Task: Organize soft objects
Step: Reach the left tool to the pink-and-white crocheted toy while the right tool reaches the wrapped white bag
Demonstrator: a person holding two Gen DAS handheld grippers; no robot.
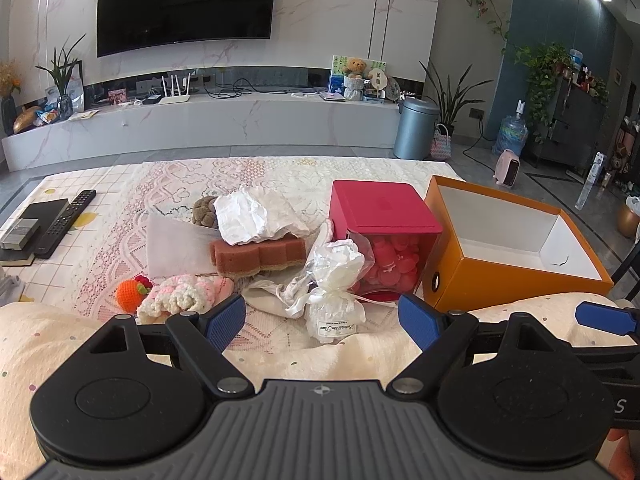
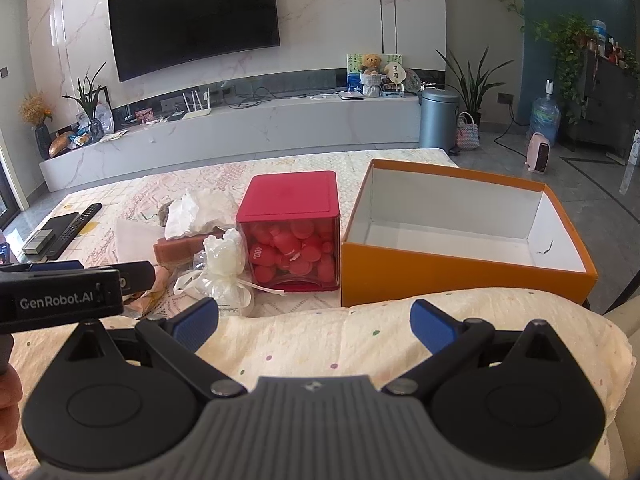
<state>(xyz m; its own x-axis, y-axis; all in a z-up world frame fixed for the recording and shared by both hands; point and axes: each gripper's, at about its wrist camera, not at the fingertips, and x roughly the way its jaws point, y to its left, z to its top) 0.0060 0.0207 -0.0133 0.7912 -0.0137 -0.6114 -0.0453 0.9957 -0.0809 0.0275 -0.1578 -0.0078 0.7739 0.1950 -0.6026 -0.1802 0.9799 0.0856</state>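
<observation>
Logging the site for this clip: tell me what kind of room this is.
Most likely a home living room: a wall-mounted television above a long marble media console carrying a router, with potted houseplants and a water jug on the floor.

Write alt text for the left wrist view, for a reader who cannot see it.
The open left gripper hovers over a cream quilt, facing a table piled with soft items: a brown sponge under crumpled white cloth, pink knitting and a white gauze pouch. To their right stand a red-lidded box and an empty orange box.
</observation>
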